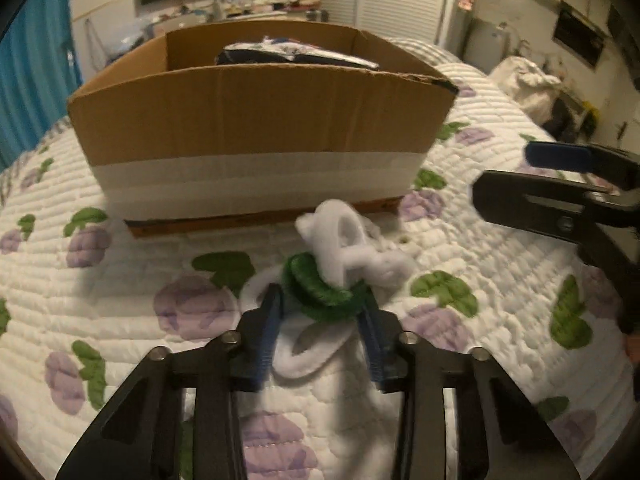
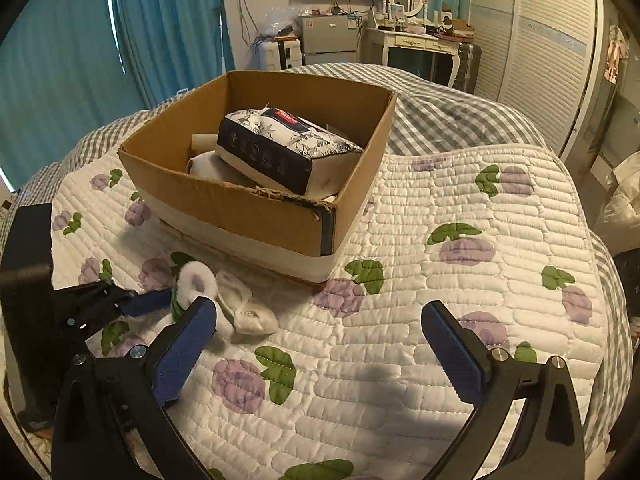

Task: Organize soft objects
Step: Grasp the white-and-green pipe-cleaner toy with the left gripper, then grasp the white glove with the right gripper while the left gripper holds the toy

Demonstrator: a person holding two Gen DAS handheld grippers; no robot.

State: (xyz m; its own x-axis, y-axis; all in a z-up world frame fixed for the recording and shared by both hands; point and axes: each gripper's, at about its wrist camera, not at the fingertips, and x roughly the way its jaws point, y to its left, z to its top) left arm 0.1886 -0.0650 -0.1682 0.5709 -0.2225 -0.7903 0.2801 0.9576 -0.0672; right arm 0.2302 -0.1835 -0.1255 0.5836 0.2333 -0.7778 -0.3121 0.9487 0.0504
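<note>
A soft bundle of a green fuzzy ring [image 1: 316, 286] tangled with white fluffy pieces [image 1: 340, 240] lies on the quilt just in front of the cardboard box [image 1: 256, 120]. My left gripper [image 1: 320, 304] points down at it, its blue pads pressed against both sides of the green ring. In the right wrist view the same bundle [image 2: 198, 280] shows at the lower left, with the left gripper [image 2: 156, 304] on it. My right gripper [image 2: 320, 312] hangs wide open over bare quilt to the right of the bundle, holding nothing; it is also at the right edge of the left wrist view, right gripper [image 1: 506, 176].
The box [image 2: 224, 208] holds a floral-print soft pack [image 2: 280, 148] and a white item [image 2: 204, 168]. The quilt [image 2: 440, 208] with purple flowers covers a bed over a grey checked sheet [image 2: 440, 120]. Blue curtains, a dresser and wardrobe stand behind.
</note>
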